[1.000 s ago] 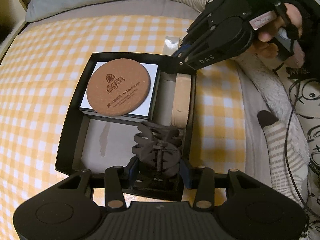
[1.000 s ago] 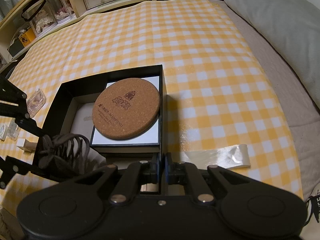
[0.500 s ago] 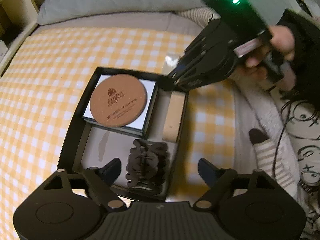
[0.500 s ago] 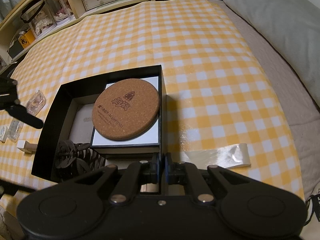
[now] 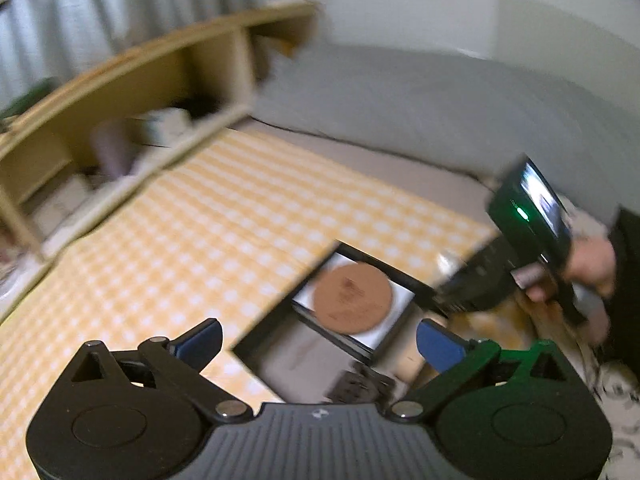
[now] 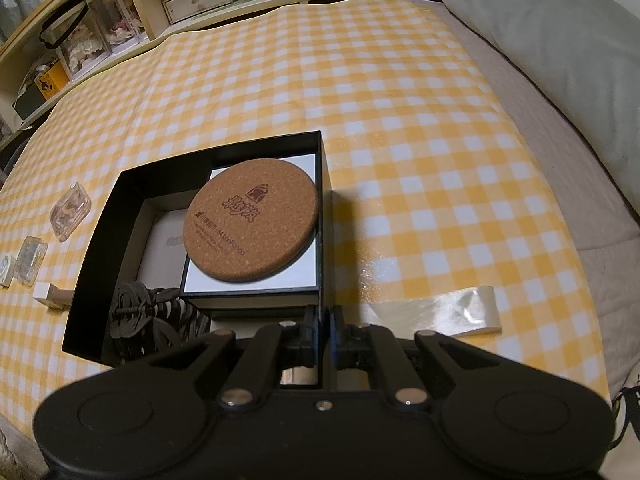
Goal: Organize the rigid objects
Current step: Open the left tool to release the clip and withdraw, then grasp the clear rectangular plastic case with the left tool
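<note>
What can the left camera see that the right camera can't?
Only the left wrist view shows the person's hand holding the right gripper, and the open left gripper lifted away with nothing in it.

Only the right wrist view shows the right gripper shut on the box wall, the small clear cases on the cloth left of the box, and the tape strip.

Both show the black box, the cork coaster inside it, the dark clip, the checked cloth and the shelves.

A rough cork coaster (image 6: 252, 220) lies in a matt black cardboard box (image 6: 96, 248) on a smooth, faintly glossy checked cloth (image 6: 400, 120).
</note>
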`<state>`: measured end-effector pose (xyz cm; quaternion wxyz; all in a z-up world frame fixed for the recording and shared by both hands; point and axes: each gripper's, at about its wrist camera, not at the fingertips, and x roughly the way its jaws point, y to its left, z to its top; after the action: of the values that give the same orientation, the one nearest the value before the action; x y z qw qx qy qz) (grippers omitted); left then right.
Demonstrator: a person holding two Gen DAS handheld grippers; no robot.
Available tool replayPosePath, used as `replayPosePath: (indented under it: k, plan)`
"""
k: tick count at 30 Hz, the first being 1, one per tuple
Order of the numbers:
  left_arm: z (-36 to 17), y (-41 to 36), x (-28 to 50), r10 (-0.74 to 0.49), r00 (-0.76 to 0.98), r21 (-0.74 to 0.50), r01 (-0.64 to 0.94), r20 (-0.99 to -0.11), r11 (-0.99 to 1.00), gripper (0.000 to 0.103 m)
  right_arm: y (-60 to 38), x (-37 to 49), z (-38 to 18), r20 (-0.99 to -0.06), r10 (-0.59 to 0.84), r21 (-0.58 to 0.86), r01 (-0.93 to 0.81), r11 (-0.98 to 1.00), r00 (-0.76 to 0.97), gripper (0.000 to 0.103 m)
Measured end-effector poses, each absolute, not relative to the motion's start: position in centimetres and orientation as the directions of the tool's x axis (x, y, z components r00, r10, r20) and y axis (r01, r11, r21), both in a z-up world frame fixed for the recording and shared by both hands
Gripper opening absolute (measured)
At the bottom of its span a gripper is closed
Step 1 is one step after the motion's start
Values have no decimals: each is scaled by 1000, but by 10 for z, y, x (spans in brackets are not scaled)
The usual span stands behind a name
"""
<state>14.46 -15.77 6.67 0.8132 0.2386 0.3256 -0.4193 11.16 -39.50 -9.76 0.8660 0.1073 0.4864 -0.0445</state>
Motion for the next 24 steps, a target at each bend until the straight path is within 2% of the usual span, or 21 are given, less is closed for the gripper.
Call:
replayPosePath:
  k: [6, 15, 20, 24]
  plan:
    - [75, -117, 152, -476, 600, 108, 686, -643, 719, 103, -394, 112, -98, -851, 25, 143, 185, 972, 525, 6]
    - [55, -35, 178, -315, 732, -12, 387, -603, 922, 103, -393, 111, -98, -847, 12, 132, 188, 973, 532, 6]
    - [25, 6, 191, -191, 759, -45, 209, -623, 977, 103, -394, 112, -99, -848, 14, 135, 191, 972, 530, 6]
    - [-4, 31, 202, -141, 745, -74, 122, -653, 990, 103, -394, 112, -99, -848, 13, 135, 191, 972, 531, 6]
